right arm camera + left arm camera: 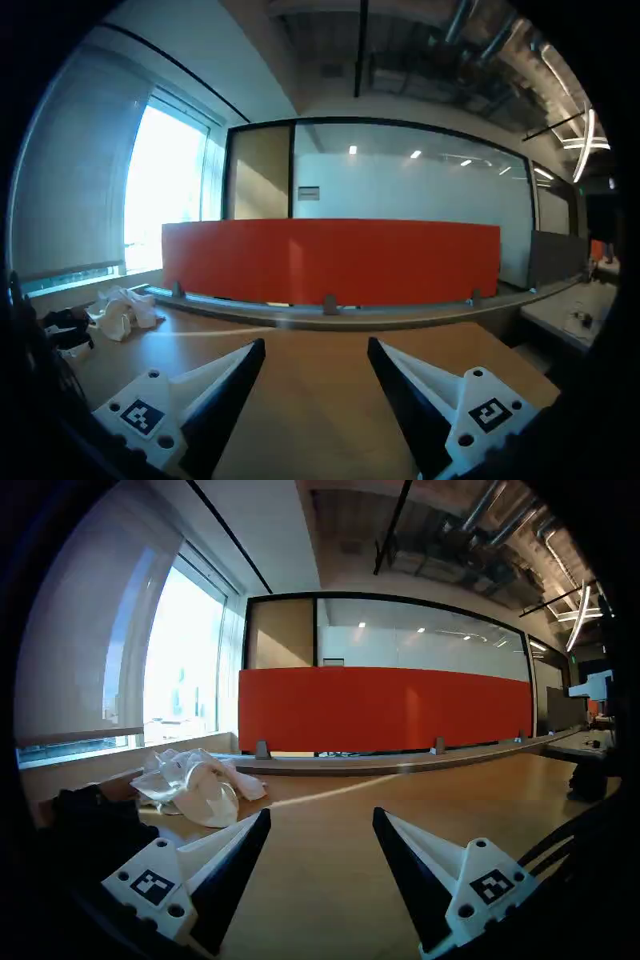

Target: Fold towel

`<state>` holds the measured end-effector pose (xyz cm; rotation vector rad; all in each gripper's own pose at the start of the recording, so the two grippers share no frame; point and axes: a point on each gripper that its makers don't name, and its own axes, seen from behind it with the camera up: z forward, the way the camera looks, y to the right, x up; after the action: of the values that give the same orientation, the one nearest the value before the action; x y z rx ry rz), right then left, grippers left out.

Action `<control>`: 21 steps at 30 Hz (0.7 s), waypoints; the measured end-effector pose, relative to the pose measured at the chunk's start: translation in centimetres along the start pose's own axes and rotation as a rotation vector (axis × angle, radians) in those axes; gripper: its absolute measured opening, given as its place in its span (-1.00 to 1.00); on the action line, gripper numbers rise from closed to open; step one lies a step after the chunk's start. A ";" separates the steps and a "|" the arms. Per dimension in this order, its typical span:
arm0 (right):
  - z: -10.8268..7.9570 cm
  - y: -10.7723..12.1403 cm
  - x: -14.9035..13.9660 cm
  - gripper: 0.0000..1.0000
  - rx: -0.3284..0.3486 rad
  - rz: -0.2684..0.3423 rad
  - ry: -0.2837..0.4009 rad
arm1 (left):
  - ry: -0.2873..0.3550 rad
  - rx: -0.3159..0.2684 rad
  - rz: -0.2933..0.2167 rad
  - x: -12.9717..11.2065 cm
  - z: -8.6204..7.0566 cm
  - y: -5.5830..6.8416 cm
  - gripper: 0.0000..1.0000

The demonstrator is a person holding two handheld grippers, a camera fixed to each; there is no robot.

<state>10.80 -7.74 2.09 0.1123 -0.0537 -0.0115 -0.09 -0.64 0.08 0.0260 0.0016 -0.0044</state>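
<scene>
Hovering over table (336, 896).
I'm holding left gripper (320, 811) and right gripper (316, 342) spread, empty; towel (196, 784) lying crumpled ahead-left.

My left gripper (321, 810) points straight ahead, and its two fingers (228, 860) are spread wide apart. My right gripper (316, 339) points ahead too, with fingers spread just as wide.

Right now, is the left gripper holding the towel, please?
No, the left gripper is open; the towel lies crumpled on the table.
</scene>
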 end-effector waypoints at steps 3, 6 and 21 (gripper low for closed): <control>0.1 -0.1 -0.1 0.99 0.003 0.000 -0.003 | 0.000 0.005 0.001 0.0 0.0 -0.1 0.89; 0.1 0.0 -0.2 0.99 0.004 0.002 -0.003 | 0.000 0.005 0.001 0.0 0.0 -0.1 0.89; -0.3 2.2 -1.1 0.99 -0.040 -0.036 0.019 | -0.001 0.005 0.004 0.1 -0.1 0.0 0.89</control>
<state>9.71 -5.49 1.98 0.0732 -0.0322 -0.0470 -0.03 -0.61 0.03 0.0306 0.0009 -0.0002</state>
